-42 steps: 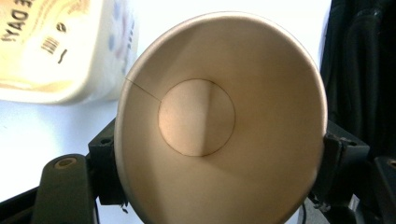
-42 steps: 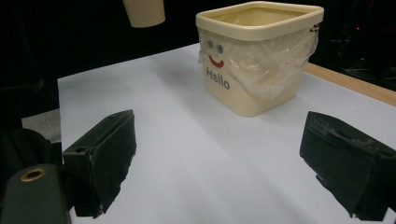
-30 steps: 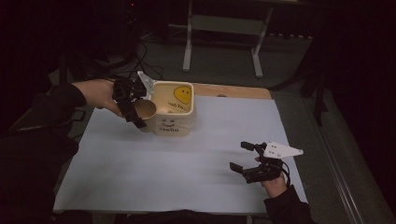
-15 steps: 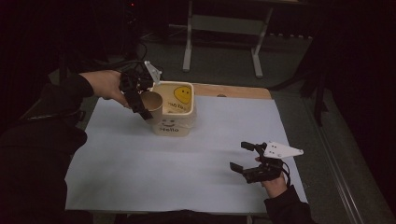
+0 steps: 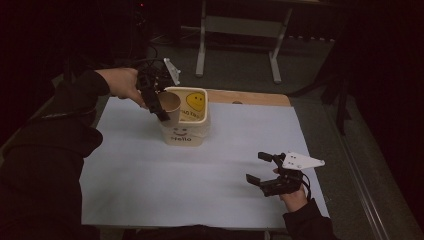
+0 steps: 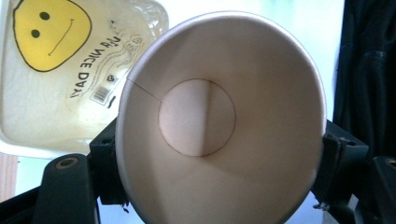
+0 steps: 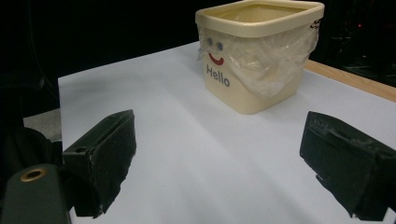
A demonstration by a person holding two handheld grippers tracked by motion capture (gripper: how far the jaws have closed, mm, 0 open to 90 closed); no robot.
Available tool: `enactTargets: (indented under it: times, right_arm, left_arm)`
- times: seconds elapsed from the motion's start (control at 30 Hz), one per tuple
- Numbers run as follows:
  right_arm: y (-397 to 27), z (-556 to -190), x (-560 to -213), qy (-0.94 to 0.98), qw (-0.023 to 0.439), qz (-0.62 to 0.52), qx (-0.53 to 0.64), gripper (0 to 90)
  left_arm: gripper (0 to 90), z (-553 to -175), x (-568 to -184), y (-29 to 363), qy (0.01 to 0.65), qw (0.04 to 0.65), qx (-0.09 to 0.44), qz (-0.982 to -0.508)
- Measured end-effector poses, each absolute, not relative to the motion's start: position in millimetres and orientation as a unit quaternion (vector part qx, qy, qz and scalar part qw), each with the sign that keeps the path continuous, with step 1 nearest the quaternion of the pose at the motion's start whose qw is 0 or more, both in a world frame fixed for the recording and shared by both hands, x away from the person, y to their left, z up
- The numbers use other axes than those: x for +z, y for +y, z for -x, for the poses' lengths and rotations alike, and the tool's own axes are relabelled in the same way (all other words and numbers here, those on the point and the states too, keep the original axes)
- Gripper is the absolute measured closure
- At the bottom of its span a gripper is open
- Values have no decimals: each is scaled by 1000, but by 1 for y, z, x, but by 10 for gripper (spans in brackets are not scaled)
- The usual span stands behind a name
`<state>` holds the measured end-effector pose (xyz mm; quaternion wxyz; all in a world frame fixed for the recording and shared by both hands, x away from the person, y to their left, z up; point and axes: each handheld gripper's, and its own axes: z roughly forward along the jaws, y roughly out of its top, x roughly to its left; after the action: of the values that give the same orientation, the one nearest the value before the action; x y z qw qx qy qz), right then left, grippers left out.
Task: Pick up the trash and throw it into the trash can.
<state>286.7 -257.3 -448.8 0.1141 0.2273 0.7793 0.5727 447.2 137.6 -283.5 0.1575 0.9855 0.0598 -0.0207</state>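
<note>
The paper cup [image 6: 219, 121] sits clamped between the left gripper [image 5: 156, 96]'s jaws, upper left of the high view, at the rim of the lined bin [image 5: 200, 132]. To drop it cleanly, centre it over the opening before letting go. The right gripper [image 5: 272, 175], lower right, rests with jaws apart, holding nothing.

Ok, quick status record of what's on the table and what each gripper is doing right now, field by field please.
surface: white sheet over a wooden table
bin: cream bin, plastic liner with smiley face, "Hello" on the front
cup: paper cup, empty, tipped at the bin's rim
left gripper: left gripper shut on the cup, over the bin's left edge
right gripper: right gripper open, holding nothing, low over the sheet near the right front
</note>
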Motion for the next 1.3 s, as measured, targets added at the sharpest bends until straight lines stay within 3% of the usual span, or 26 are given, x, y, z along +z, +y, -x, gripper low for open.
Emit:
enactTargets:
  times: [1.3]
  right_arm:
    - [-260, -285, -450, 778, 111, -233, 572, 105]
  left_arm:
    - [251, -499, -269, 123, 62, 164, -20, -984]
